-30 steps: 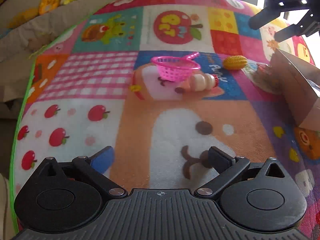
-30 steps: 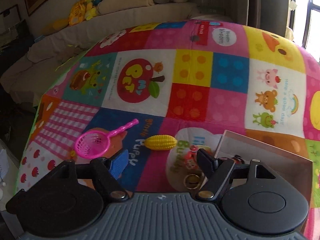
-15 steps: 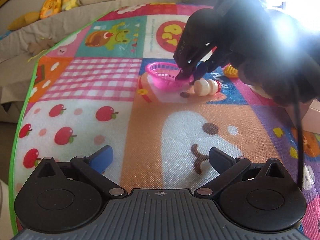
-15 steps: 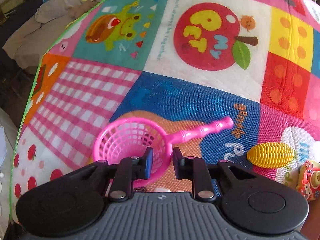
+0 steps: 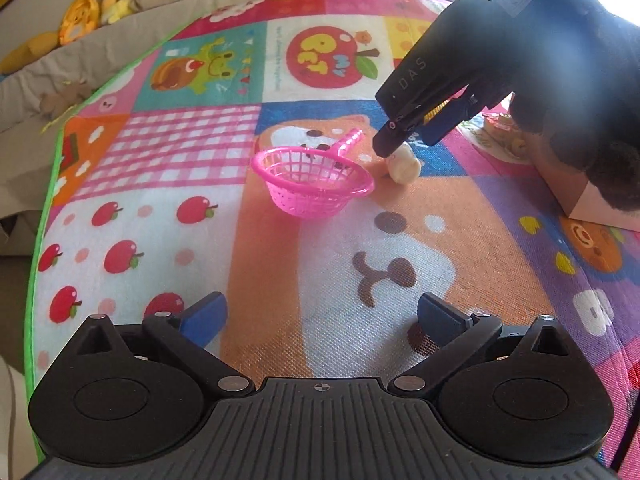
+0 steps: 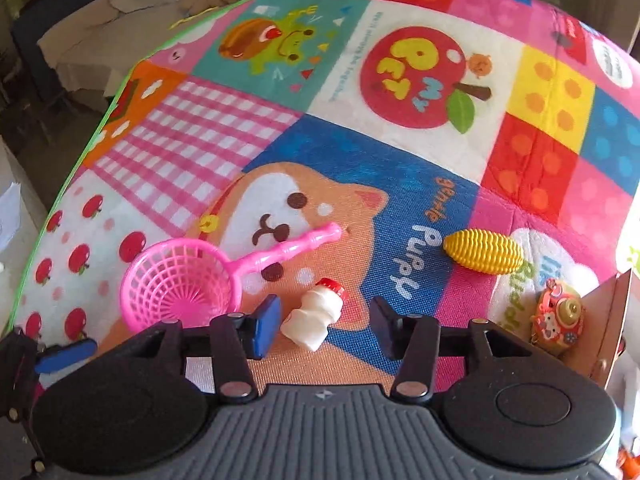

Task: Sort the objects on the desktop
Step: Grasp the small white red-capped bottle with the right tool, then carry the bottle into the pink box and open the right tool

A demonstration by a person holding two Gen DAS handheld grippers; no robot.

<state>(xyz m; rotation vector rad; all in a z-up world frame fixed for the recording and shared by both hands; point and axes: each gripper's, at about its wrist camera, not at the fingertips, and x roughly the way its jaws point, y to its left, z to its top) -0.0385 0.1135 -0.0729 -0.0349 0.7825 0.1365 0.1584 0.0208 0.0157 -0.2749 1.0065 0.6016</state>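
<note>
Bottle, likely light, rigid, slippery plastic, lies between the right hand-held gripper's spread fingers; grip its ribbed waist.

The strainer is bright pink with a mesh grid. The small bottle is cream-white with a red cap. The toy corn is ribbed yellow. The play mat is patchwork: pink-and-white check, red apples on white, dotted yellow, red and blue squares, green edging.
</note>
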